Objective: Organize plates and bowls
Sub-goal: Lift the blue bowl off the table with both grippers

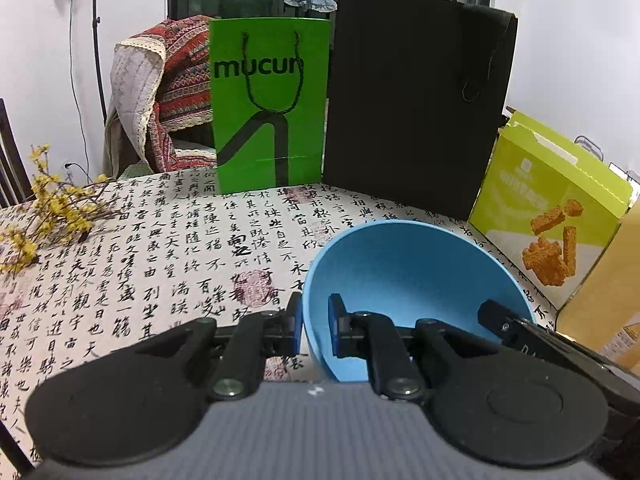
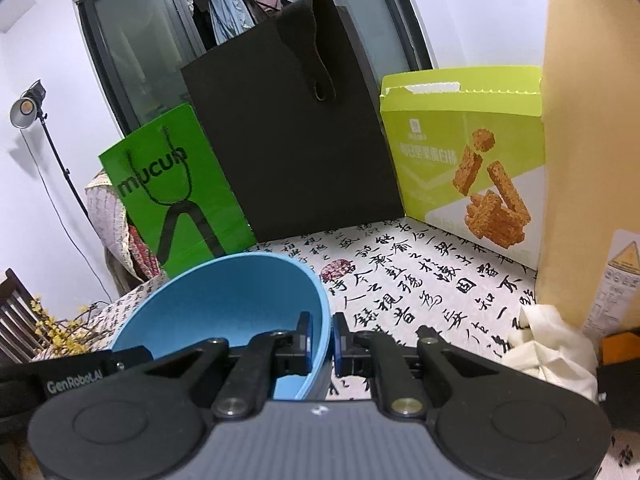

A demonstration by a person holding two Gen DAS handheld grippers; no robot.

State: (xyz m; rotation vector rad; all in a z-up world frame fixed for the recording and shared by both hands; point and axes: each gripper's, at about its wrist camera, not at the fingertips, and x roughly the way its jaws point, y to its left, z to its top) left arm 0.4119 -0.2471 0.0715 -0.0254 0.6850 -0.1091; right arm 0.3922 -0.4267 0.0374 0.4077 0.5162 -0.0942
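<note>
- The left gripper (image 1: 314,326) is clamped on the near-left rim of the blue bowl (image 1: 420,276), one pad outside the wall and one inside.
- The right gripper (image 2: 321,342) pinches the opposite rim of the same bowl (image 2: 224,300), again with the wall between its pads.
- The bowl hangs between the two grippers, tilted, above the tablecloth (image 1: 160,264); it looks clear of the cloth, though its underside is hidden.
- Nothing shows inside the bowl.
- A crumpled white cloth (image 2: 548,344) lies on the table at the right, near the right gripper.
- Yellow flower twigs (image 1: 52,208) lie at the table's left edge.
- Farther back a snack box (image 2: 468,160) stands upright, its top flap open; its contents cannot be seen.
- Beside it stand a black bag (image 1: 412,100) and a green bag (image 1: 272,108), side by side at the far edge; their insides are hidden.
- A chair with patterned throws (image 1: 168,92) sits behind the table.
</note>
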